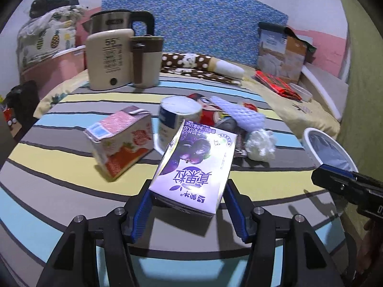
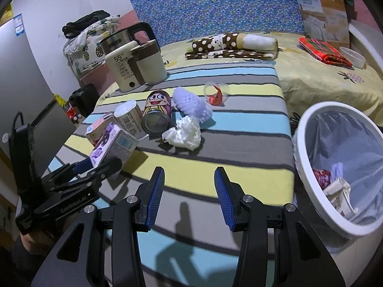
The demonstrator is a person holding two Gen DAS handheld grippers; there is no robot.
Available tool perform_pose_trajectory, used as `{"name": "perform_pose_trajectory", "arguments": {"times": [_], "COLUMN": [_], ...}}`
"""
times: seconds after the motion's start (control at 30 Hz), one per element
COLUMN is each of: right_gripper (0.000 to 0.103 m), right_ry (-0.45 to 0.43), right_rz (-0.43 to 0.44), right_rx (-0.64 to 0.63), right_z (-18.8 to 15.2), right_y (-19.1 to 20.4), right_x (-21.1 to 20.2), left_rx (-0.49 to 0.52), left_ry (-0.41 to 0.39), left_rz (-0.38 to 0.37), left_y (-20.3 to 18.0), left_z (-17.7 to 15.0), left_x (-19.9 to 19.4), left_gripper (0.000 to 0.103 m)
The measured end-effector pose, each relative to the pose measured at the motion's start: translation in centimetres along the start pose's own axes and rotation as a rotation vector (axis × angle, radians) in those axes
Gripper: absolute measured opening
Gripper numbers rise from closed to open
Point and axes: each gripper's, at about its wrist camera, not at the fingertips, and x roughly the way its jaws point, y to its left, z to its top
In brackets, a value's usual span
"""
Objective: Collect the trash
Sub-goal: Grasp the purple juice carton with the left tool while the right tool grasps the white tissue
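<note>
Fingers (image 1: 143,209) of left gripper (image 1: 188,205) apparently clamp purple carton (image 1: 194,165); right gripper (image 2: 189,191) empty.

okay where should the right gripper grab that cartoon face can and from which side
Grip the can across its round body, mid-length. It lies on its side with the open end facing the right gripper, so come from above, one finger on each curved side, clear of the crumpled bag.

Purple carton (image 1: 191,169): we see it tilted, between blue pads.
Pink carton (image 1: 121,141): at its ten o'clock, dented, leaning.
White can (image 1: 178,117): at twelve, upright.
Crumpled wrapper (image 1: 261,147): at two.
Bin (image 2: 304,157): white, lined, holding scraps.
</note>
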Motion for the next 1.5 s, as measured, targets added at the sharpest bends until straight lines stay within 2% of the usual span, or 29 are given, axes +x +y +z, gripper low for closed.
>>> {"name": "perform_pose_trajectory", "arguments": {"times": [0.17,0.53,0.57,0.63,0.77,1.2,1.5], "right_gripper": [0.046,0.046,0.044,0.022,0.018,0.018,0.018], "right_ry": [0.011,0.052,0.054,0.056,0.04,-0.001,-0.041], "right_rz": [-0.003,0.028,0.037,0.043,0.044,0.056,0.047], "right_rx": [0.002,0.041,0.041,0.039,0.036,0.079,0.117], "right_z": [1.4,3.0,2.9,2.8,2.1,-0.1,-1.0], "right_y": [0.0,-0.9,-0.9,-0.9,-0.9,-1.6,-2.7], "right_x": [1.7,5.1,5.2,5.2,4.1,-0.6,-2.8], "left_rx": [-0.011,-0.01,-0.011,-0.011,-0.007,-0.019,0.048], "left_ry": [0.01,0.026,0.026,0.028,0.029,0.023,0.015], "left_rz": [0.029,0.008,0.006,0.004,0.004,0.011,-0.034], "left_y": [0.6,0.8,0.8,0.8,0.8,0.2,-3.7], "left_z": [0.1,0.0,0.0,0.1,0.1,-0.4,-0.8], "left_x": [0.6,1.5,1.5,1.6,1.7,0.6,-1.7], "left_gripper": [0.058,0.058,0.058,0.058,0.058,0.058,0.058]}}
